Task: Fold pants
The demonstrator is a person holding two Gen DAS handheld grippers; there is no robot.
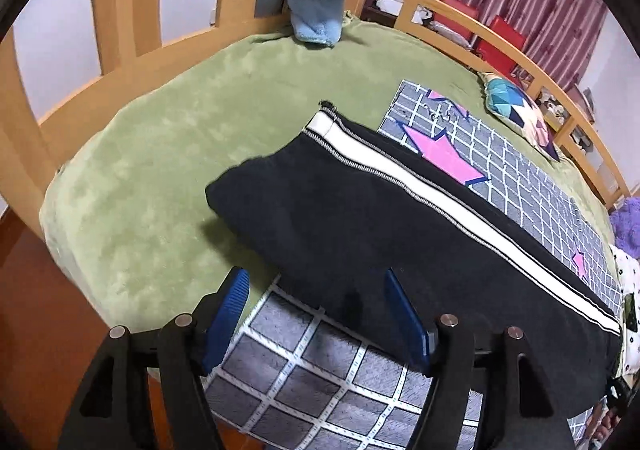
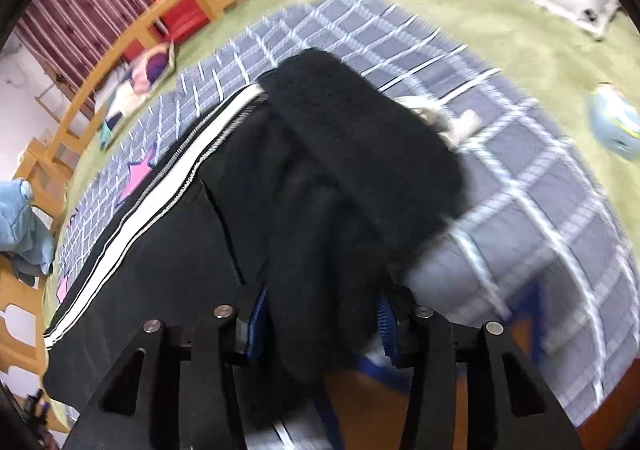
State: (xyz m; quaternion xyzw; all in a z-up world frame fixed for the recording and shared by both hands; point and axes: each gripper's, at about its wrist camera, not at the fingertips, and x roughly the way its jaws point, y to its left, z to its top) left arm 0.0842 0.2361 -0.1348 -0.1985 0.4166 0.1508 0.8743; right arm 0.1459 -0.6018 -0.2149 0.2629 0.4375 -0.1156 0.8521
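Left gripper point(image 1: 316, 314) gapes wide, empty, over the pants point(image 1: 360, 218); right gripper point(image 2: 320, 324) straddles the bunched waistband, grip unclear. If it slips, the fold flops open.

Black pants point(image 1: 360, 218) with white side stripe, grey grid-patterned mat point(image 1: 520, 178) with pink stars, green blanket point(image 1: 160, 154)

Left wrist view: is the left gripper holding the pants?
No, the left gripper stands open, its fingers clear of the black pants.

Left gripper point(image 1: 316, 314), right gripper point(image 2: 322, 324): black linkage arms, silver pivot screws, blue pads (ribbed).
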